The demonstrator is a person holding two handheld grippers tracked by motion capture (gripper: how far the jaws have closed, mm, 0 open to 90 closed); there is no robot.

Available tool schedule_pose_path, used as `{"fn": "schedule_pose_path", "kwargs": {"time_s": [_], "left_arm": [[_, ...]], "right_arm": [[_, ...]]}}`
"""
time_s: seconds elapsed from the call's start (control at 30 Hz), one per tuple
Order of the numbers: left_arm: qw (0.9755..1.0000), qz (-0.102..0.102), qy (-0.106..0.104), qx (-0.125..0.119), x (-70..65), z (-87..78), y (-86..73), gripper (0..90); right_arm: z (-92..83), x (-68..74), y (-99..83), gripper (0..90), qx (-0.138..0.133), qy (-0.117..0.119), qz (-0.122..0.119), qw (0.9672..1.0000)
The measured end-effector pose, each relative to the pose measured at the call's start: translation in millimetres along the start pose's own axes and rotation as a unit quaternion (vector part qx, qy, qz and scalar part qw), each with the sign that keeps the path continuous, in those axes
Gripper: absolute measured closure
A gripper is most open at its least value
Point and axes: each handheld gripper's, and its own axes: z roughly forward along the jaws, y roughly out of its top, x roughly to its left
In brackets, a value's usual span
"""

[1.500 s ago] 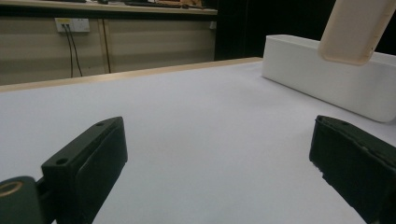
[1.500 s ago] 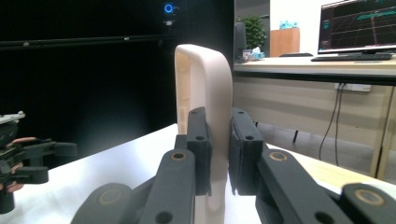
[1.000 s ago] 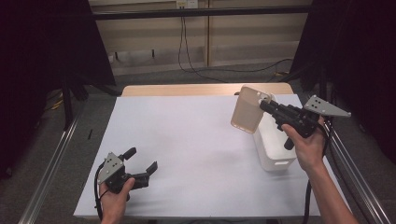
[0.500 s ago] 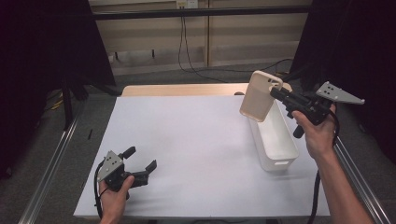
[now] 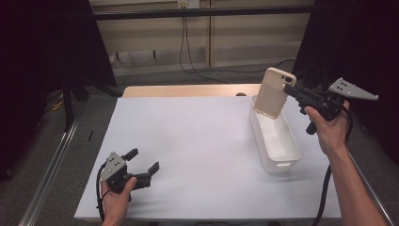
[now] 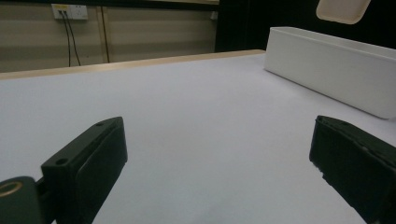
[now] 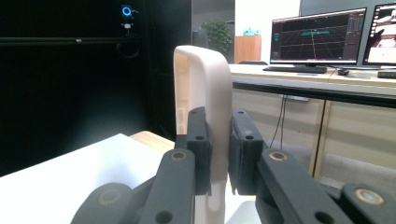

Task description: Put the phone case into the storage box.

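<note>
My right gripper [image 5: 288, 89] is shut on a beige phone case [image 5: 274, 92], held in the air over the far end of a long white bin [image 5: 277, 149] at the table's right side. In the right gripper view the phone case [image 7: 205, 84] stands edge-on and upright, pinched between the two black pads [image 7: 200, 140]. The bin looks empty in the high view. My left gripper [image 5: 143, 160] rests at the front left of the white table [image 5: 188, 136], jaws wide apart with nothing between them. From the left gripper view the bin [image 6: 336, 65] lies far right, with the case [image 6: 343, 10] hanging above it.
A wooden strip [image 5: 183, 90] runs along the table's far edge. Metal rails [image 5: 51, 165] flank the table on the left and right. Dark curtains stand at both sides. Monitors on a desk [image 7: 327, 42] show behind in the right gripper view.
My right hand has carried the phone case rightward and a little up, from left of the bin's far end to above it. The left gripper stays put.
</note>
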Motion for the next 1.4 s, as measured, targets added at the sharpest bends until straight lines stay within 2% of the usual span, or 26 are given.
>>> {"fn": "schedule_pose_path", "kwargs": {"time_s": [0.37,0.63,1.03,1.1,1.4], "left_arm": [[1.0000,0.007,-0.003,-0.003,-0.5,3.3,2.4,4.2],[0.9999,0.009,-0.003,-0.003,0.0,3.2,2.7,4.2],[1.0000,0.008,-0.005,0.001,0.8,5.9,1.6,4.2],[1.0000,0.009,0.002,-0.001,0.3,6.6,1.9,4.2],[0.9999,0.013,-0.008,0.002,0.4,8.9,2.3,4.2]], "right_arm": [[7.8,-21.9,-8.7,80.9,0.019,-0.018,-0.007,0.9996],[14.3,-37.0,-20.3,80.9,0.030,-0.027,-0.001,0.9992],[26.7,-46.4,-33.3,80.9,0.040,-0.024,0.003,0.9989],[28.9,-47.7,-35.2,80.9,0.040,-0.025,0.004,0.9989],[37.1,-53.2,-46.9,80.9,0.049,-0.026,0.002,0.9984]]}}
